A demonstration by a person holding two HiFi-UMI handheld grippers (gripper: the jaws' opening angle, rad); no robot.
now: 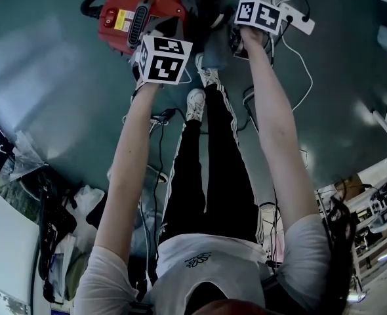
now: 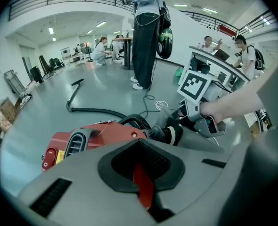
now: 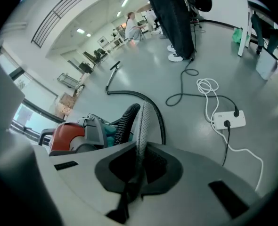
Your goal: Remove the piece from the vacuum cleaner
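The red vacuum cleaner (image 1: pixel 138 15) lies on the grey floor ahead of me. My left gripper (image 2: pixel 141 173) is at the vacuum's (image 2: pixel 89 142) near side, shut on a thin red strip (image 2: pixel 143 185); whether that strip is joined to the body I cannot tell. My right gripper (image 3: pixel 139 168) is shut on a thin grey perforated sheet (image 3: pixel 142 121), seen edge-on and standing up from the jaws. This sheet hangs just right of the vacuum (image 3: pixel 66 135), beside the ribbed black hose (image 3: pixel 125 121). The marker cubes of the left (image 1: pixel 162 59) and right (image 1: pixel 259 13) grippers hide the jaws in the head view.
The black hose (image 2: pixel 94 110) runs away across the floor to a wand. A white power strip (image 3: pixel 229 120) with a coiled white cable lies to the right. A person in dark trousers (image 2: pixel 143 41) stands beyond. My own shoes (image 1: pixel 195 104) are just behind the grippers.
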